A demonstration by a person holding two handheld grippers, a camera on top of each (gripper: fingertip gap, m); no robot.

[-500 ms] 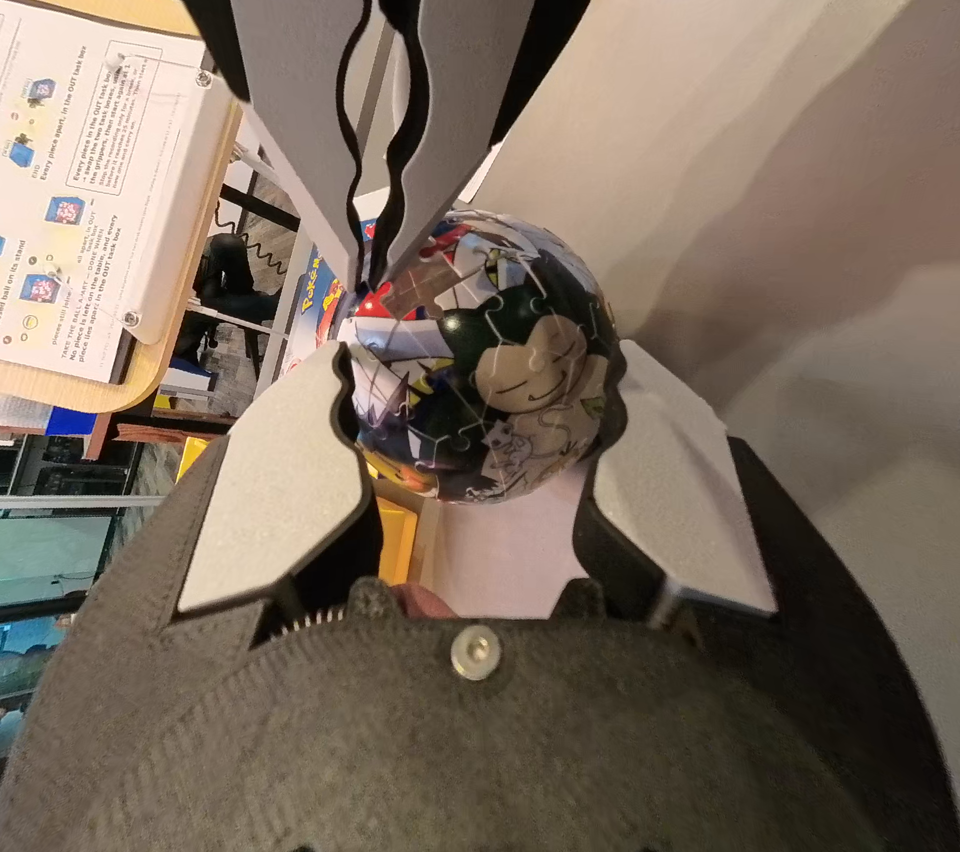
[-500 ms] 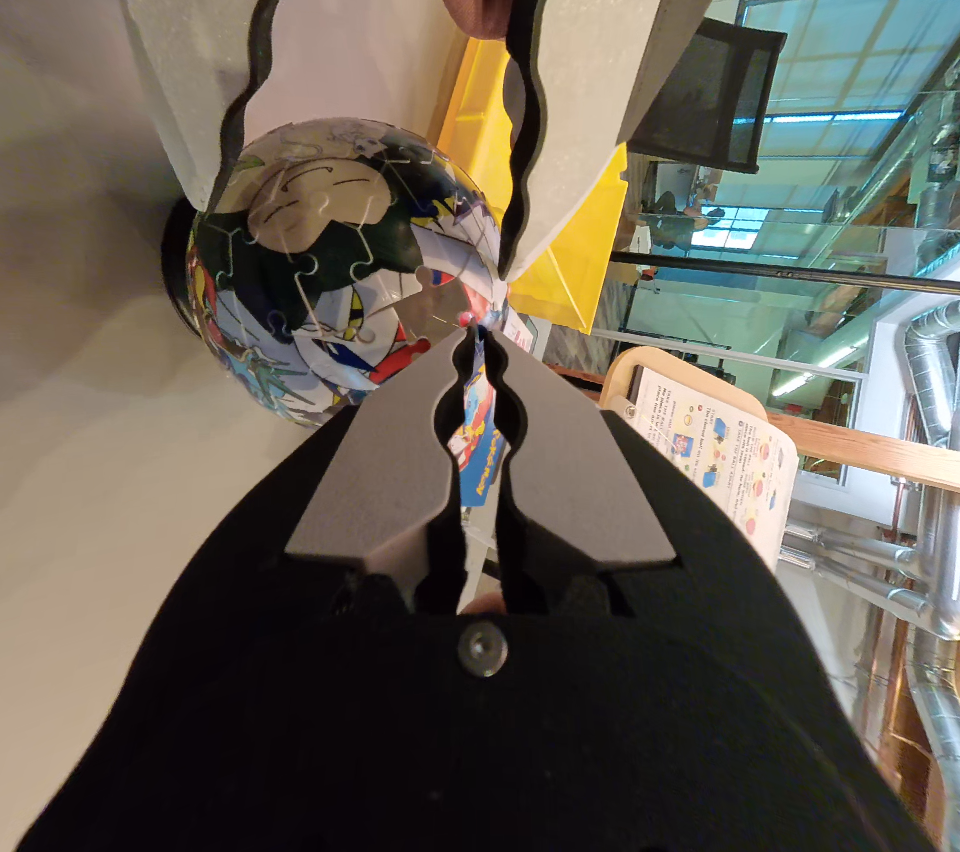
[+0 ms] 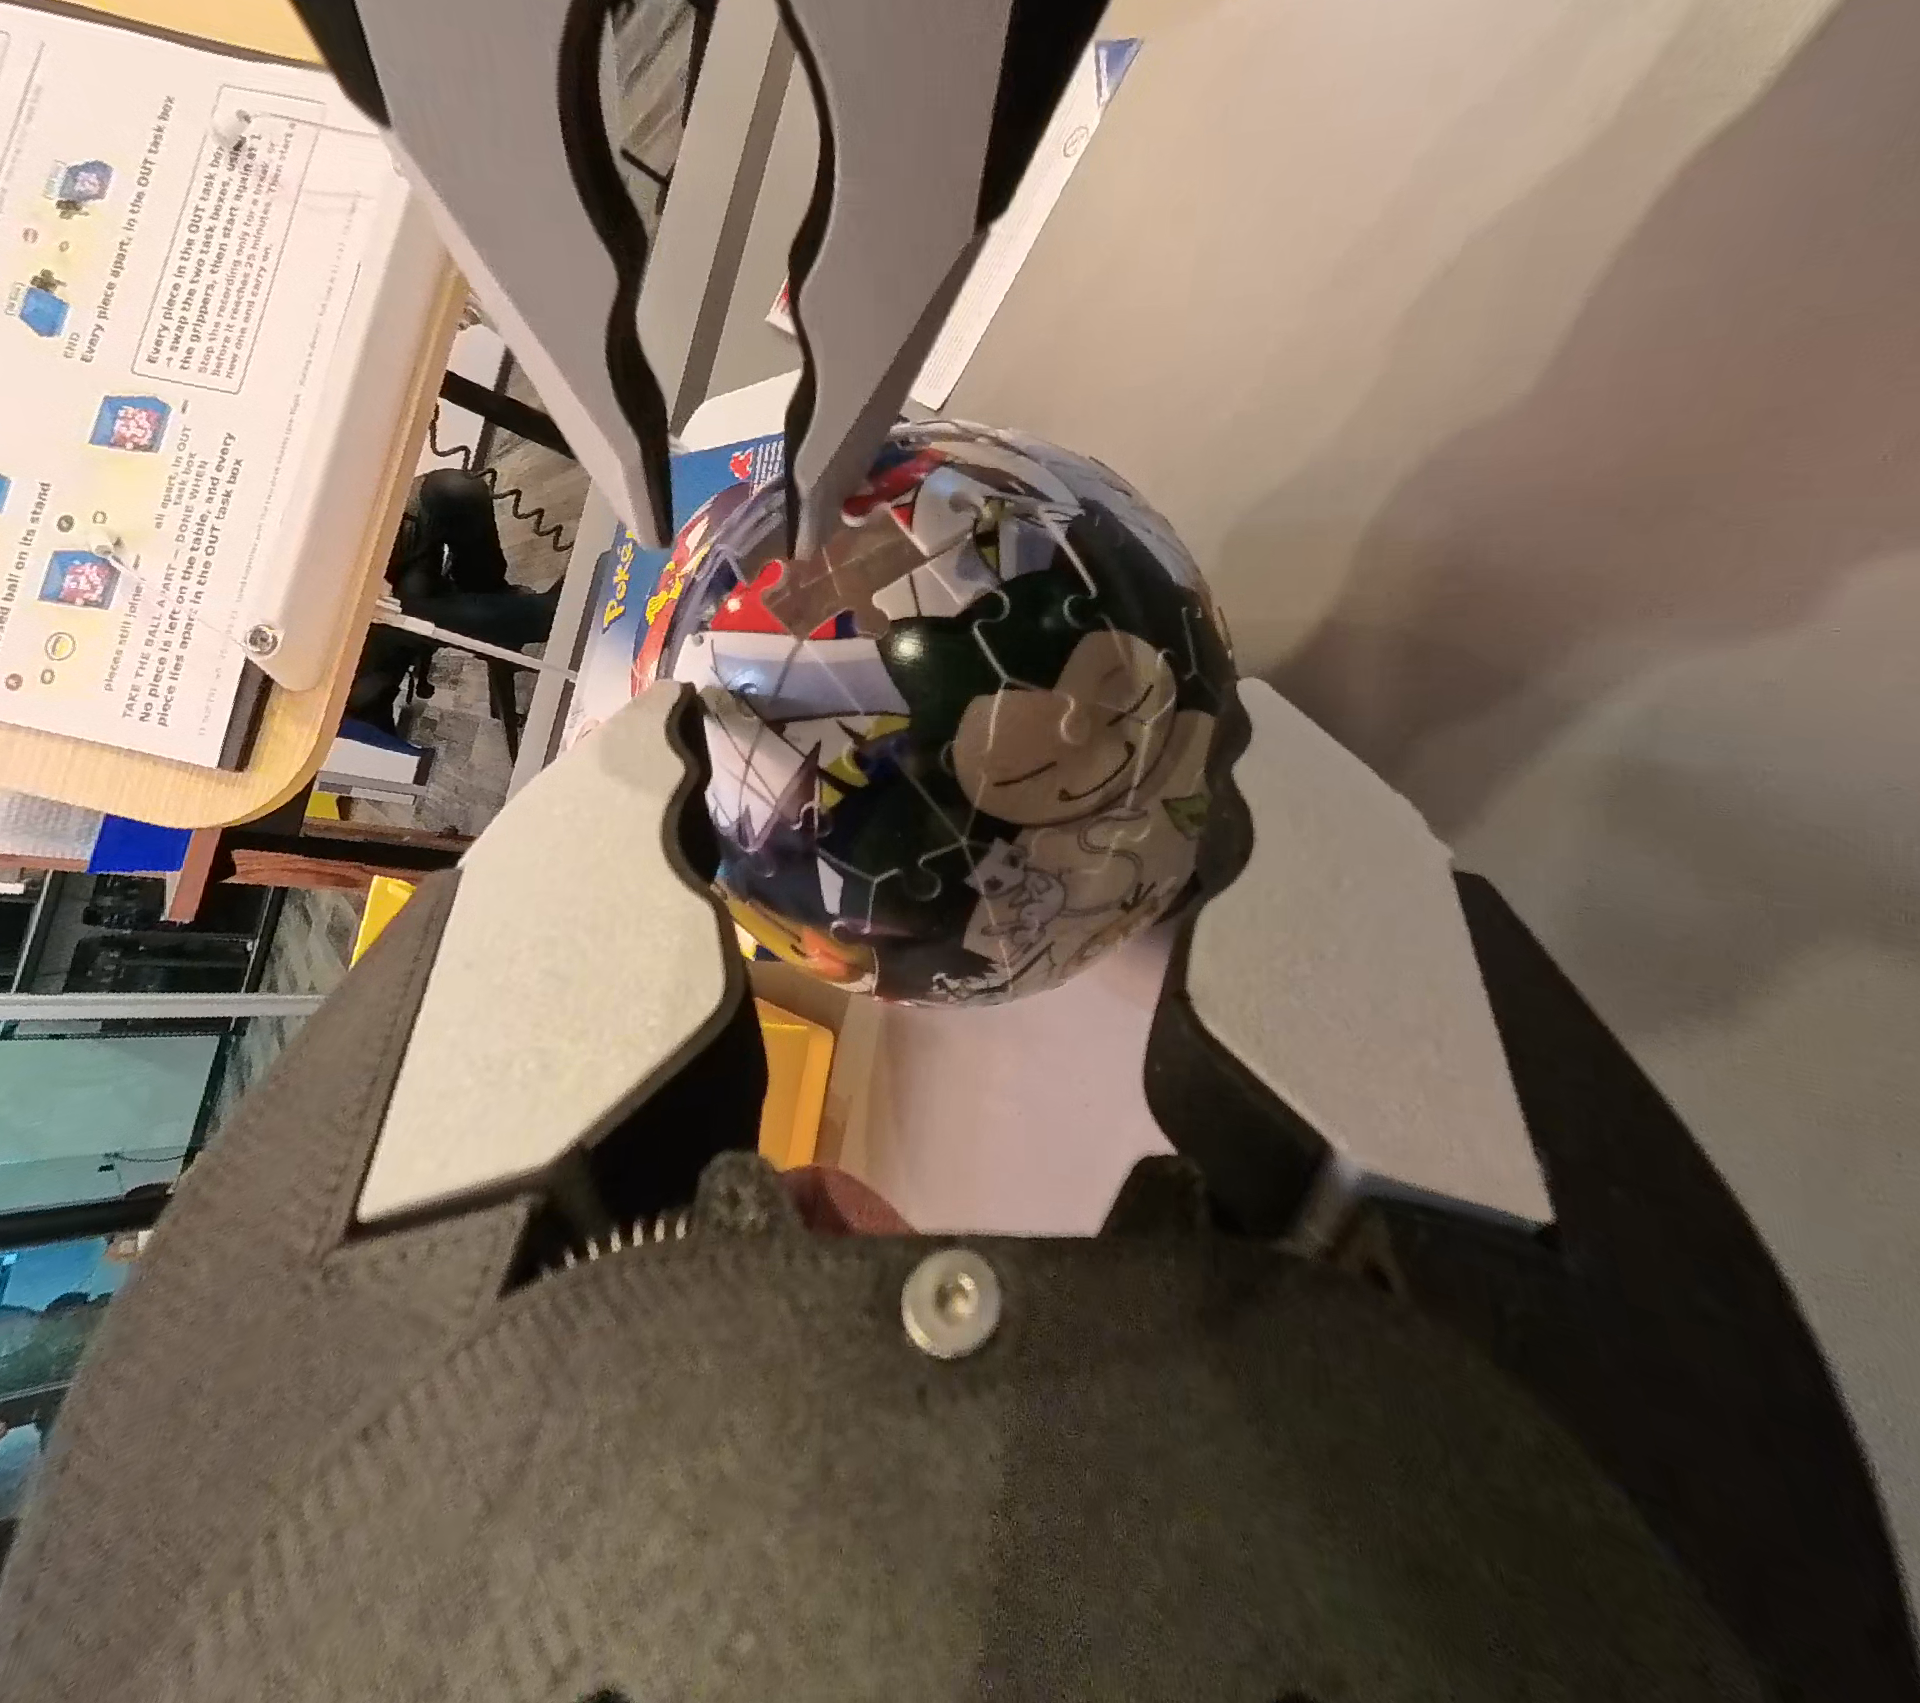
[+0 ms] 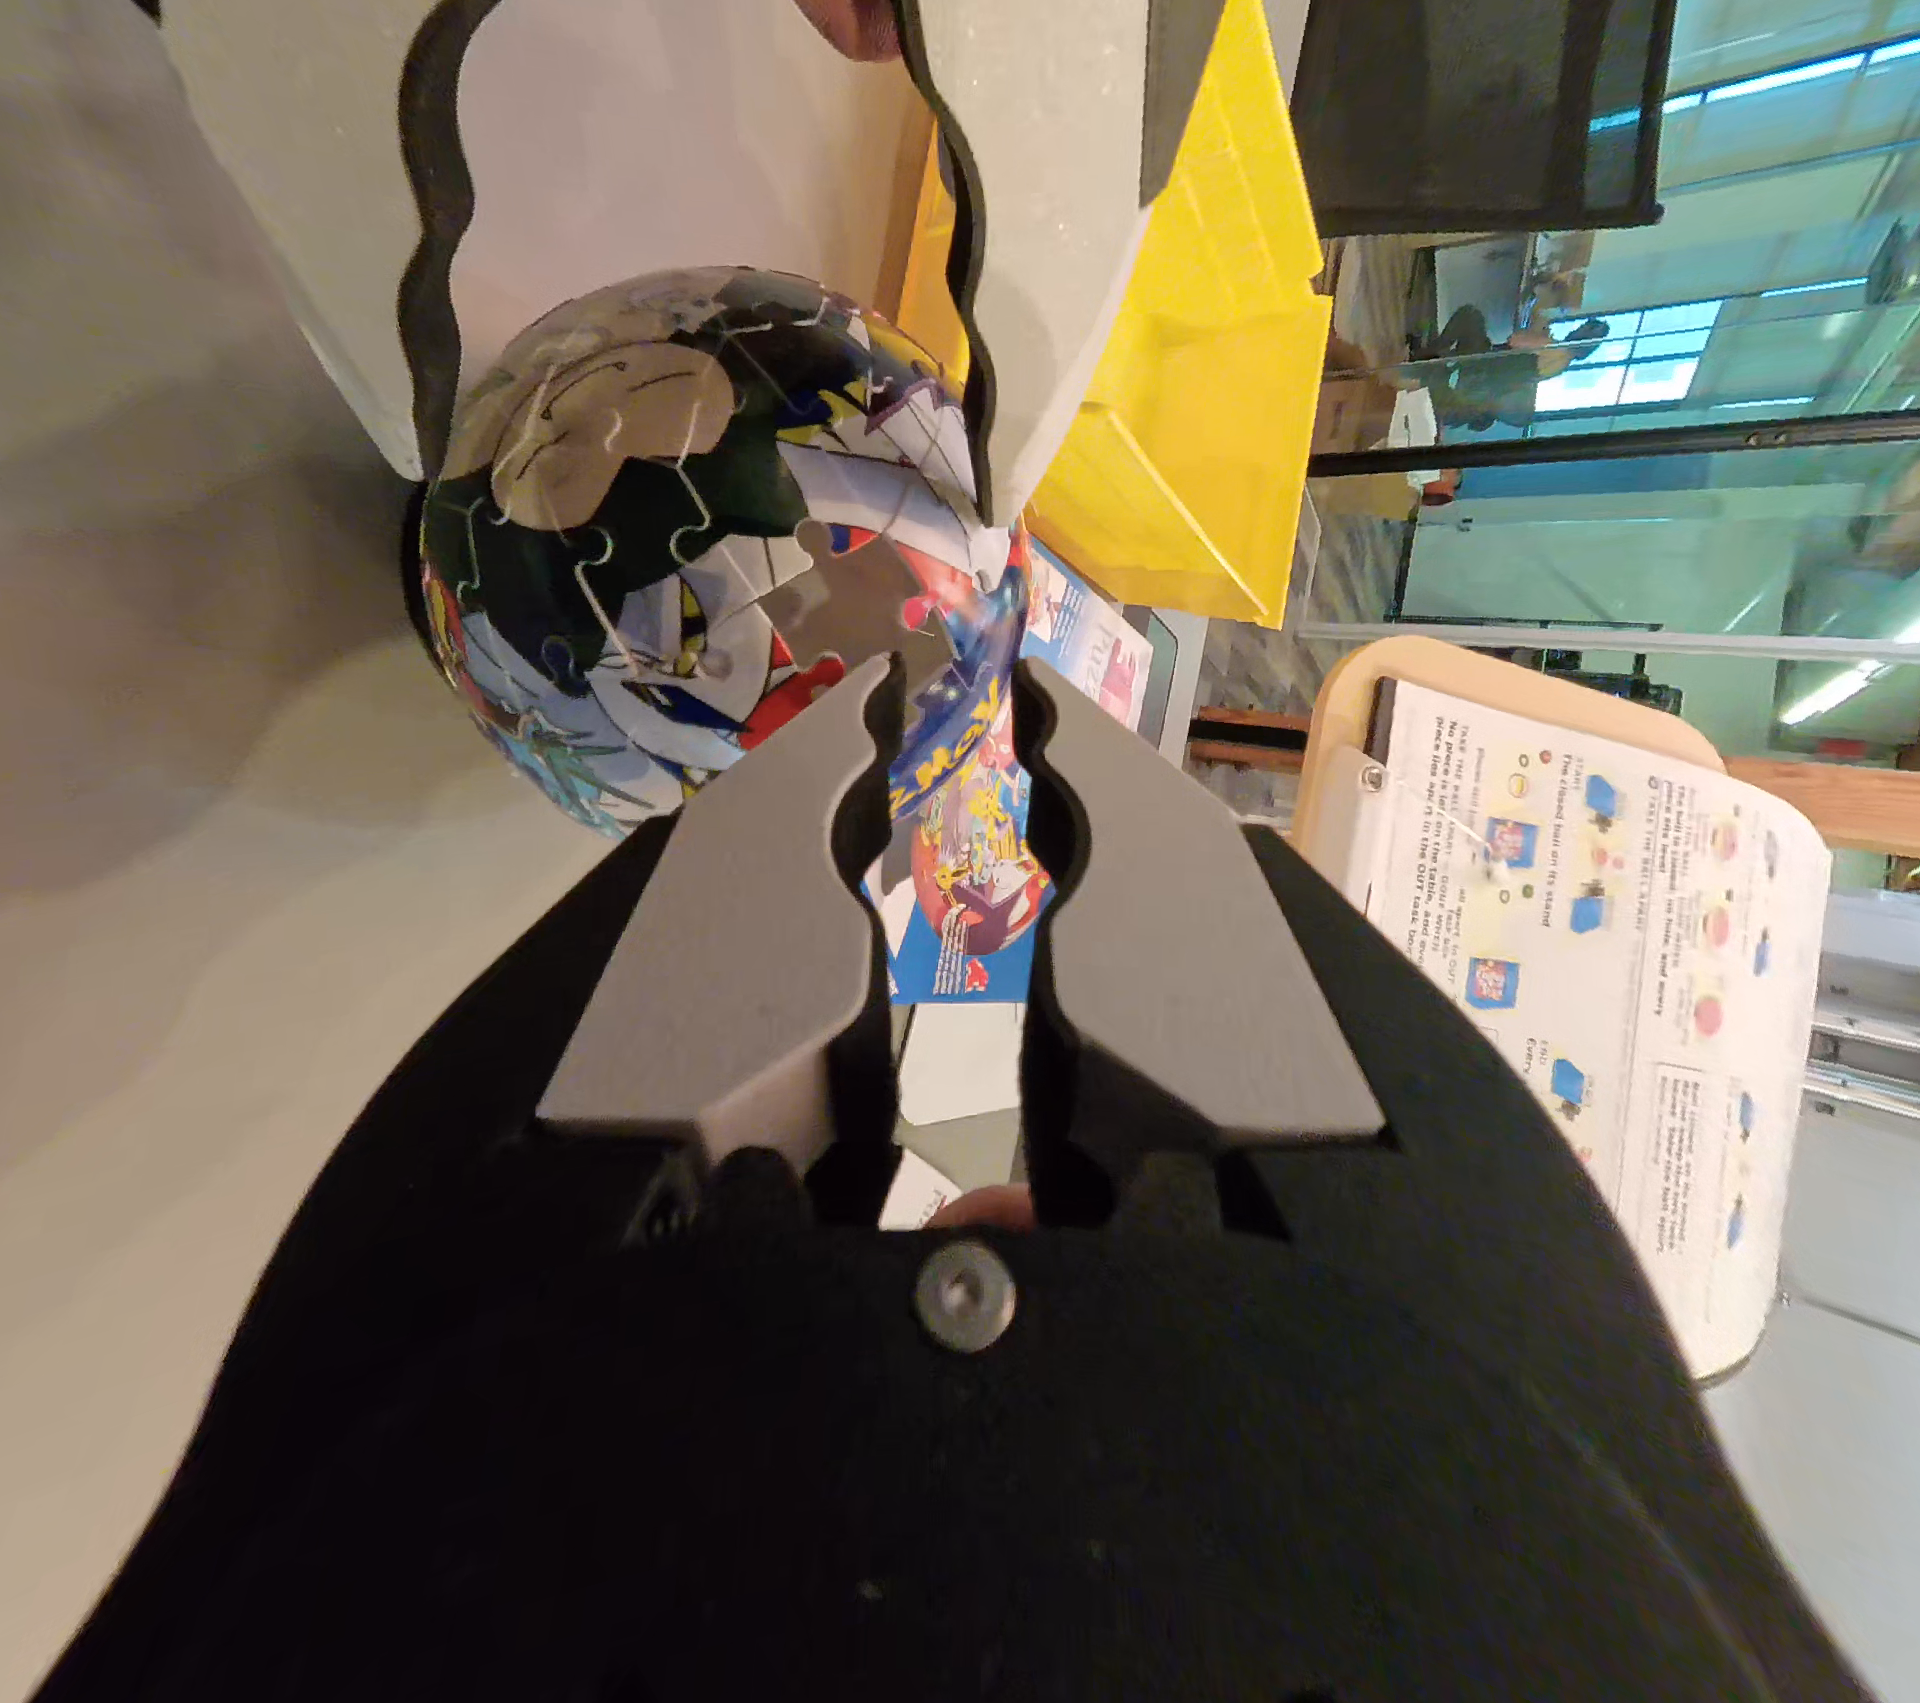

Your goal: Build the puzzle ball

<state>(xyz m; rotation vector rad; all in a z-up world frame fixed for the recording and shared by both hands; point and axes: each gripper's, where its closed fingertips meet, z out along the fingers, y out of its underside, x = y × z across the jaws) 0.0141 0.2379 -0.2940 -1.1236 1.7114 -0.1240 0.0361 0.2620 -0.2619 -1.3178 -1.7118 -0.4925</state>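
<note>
The puzzle ball (image 3: 1039, 718), glossy with cartoon figures, sits clamped between the two fingers of my left gripper (image 3: 961, 718). A grey piece-shaped patch (image 3: 831, 583) shows on its upper left. My right gripper (image 3: 727, 536) comes in from the top, its jaws a little apart and empty, one tip touching the ball at the grey patch. In the right wrist view the ball (image 4: 623, 562) is at left, held by the left gripper (image 4: 707, 484) from above. The right gripper (image 4: 954, 671) is just right of the grey patch (image 4: 842, 604).
A blue puzzle box (image 4: 966, 843) lies behind the ball. A yellow bin (image 4: 1174, 406) stands near it. An instruction sheet on a wooden board (image 3: 156, 365) stands at the side. The white table (image 3: 1558, 303) lies under the ball. The left gripper's tips are roughly 5 cm from the right gripper's.
My right gripper's jaws, shut at the grey patch before, have opened a little. The ball stays clamped in the left gripper.
</note>
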